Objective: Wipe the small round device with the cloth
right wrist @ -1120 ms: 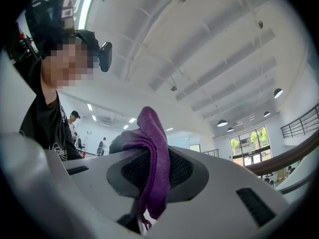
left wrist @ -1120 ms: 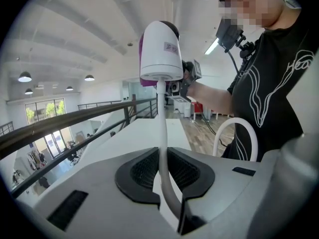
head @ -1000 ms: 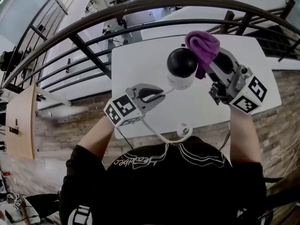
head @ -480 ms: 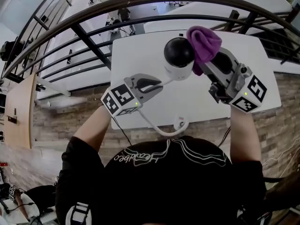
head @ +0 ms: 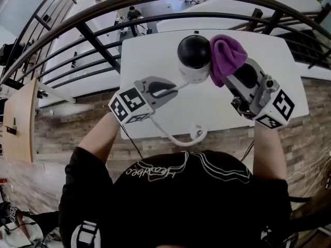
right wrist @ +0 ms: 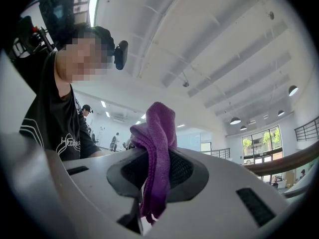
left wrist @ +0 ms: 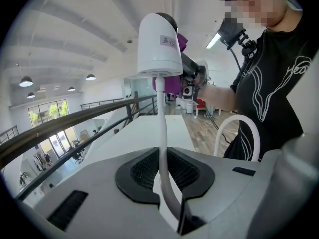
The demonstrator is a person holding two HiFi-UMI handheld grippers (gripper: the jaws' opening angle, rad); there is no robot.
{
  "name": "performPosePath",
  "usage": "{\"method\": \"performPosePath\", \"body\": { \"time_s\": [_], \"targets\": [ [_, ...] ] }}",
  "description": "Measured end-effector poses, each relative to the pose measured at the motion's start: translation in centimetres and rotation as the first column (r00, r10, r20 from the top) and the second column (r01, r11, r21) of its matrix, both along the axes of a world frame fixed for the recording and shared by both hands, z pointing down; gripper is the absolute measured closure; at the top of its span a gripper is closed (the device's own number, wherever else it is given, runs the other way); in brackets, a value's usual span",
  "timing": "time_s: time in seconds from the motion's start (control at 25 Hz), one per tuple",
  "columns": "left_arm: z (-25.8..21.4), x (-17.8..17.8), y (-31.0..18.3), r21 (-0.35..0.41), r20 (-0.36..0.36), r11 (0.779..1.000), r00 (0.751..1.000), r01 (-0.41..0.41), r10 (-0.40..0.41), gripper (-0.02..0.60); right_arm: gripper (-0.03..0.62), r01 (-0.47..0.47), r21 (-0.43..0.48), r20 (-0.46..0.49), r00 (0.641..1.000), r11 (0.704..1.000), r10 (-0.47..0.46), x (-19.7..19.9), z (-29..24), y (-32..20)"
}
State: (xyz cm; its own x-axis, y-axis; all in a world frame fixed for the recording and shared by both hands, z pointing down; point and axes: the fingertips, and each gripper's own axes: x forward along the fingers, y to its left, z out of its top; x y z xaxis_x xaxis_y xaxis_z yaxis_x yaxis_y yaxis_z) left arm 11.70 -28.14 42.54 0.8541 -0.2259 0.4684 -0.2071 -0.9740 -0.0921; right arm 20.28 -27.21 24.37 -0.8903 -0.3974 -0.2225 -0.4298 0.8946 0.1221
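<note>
The left claw (head: 170, 89) holds up the small round device (head: 194, 72) by its cable (left wrist: 161, 118); the right claw (head: 231, 75) pinches the cloth (head: 227, 53) against its dome (head: 193, 50). Wiping seems begun, not finished.

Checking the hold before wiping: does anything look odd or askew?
Yes. The left gripper clamps the white cable, not the body, so the small round device stands aloft on that cable alone, beside the purple cloth in the right gripper.

White table (head: 150, 61), 12 o'clock, head view. Dark curved railing (head: 98, 48), 9 through 2 o'clock, arching over it. Brick-pattern floor (head: 314, 94), 3 o'clock.
</note>
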Motion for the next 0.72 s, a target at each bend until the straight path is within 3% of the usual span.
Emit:
{"method": "performPosePath", "body": {
  "time_s": [0.28, 0.72],
  "targets": [
    [-0.1, 0.0, -0.1, 0.001, 0.005, 1.0, 1.0, -0.008, 0.008, 0.523, 0.527, 0.006, 0.011, -0.028, 1.0, 1.0, -0.006, -0.1, 1.1, 1.2],
    [-0.1, -0.4, 0.0, -0.009, -0.004, 1.0, 1.0, -0.004, 0.004, 0.523, 0.527, 0.01, -0.041, -0.152, 0.988, 0.999, -0.016, -1.2, 5.9, 2.6]
  ]
}}
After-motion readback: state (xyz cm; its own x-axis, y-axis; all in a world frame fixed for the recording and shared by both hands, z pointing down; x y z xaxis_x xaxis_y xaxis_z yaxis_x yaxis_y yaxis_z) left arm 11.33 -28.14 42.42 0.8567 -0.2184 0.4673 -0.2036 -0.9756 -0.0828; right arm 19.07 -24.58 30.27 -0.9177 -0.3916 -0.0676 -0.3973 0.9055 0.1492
